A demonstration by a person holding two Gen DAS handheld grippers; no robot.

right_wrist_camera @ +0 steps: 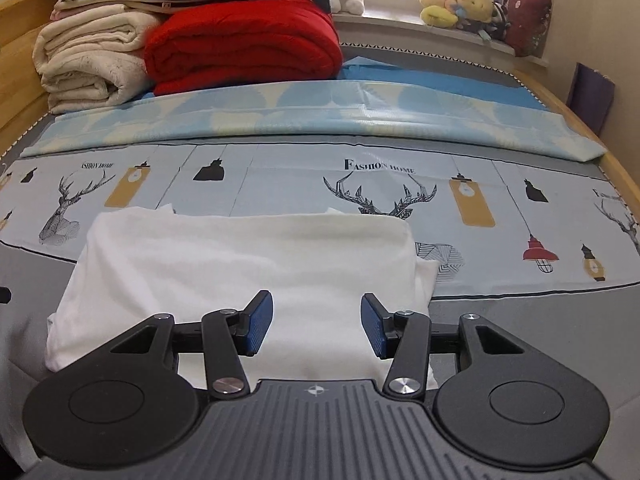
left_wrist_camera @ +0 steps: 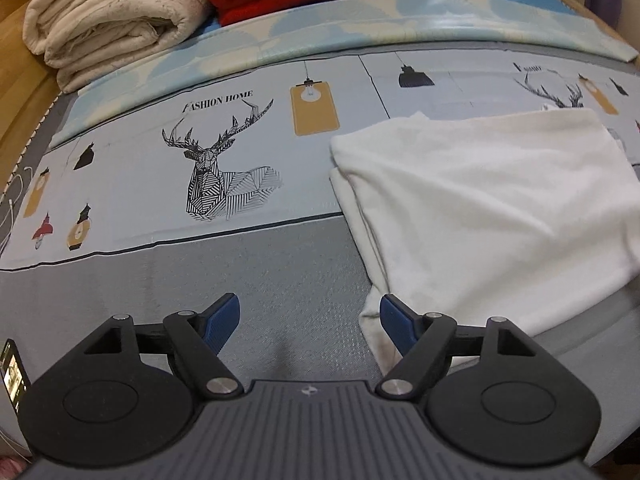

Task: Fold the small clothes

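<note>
Apparently a fold has just been laid down and let go, for the white, soft knit garment [left_wrist_camera: 480, 208] lies doubled over on the grey woven mat [left_wrist_camera: 280, 280] and printed sheet with deer and lamp motifs [left_wrist_camera: 224, 160], with neither tool gripping it; my judgement is that the task sits between folds, one more crease or a final tidy being left; the left gripper [left_wrist_camera: 310, 322] stands wide with nothing between its blue pads, bare grey mat lying under the gap, and the garment's near-left corner just beside its right-hand finger and stretching away ahead and to the right; the right gripper [right_wrist_camera: 317, 322] stands about half apart, jaws clear of the cloth, hovering over the garment's near edge, which spreads ahead of it and off to its left; both tools tilt downward at the bed, the left more steeply; next, I would guess, each pair of jaws needs to drop onto a near corner or side edge, pinch both layers together and carry them across evenly, since a loose lower layer peeks out along the left side; folded cream quilts [right_wrist_camera: 88, 60] and a red fleece blanket [right_wrist_camera: 244, 40] lie well ahead
</note>
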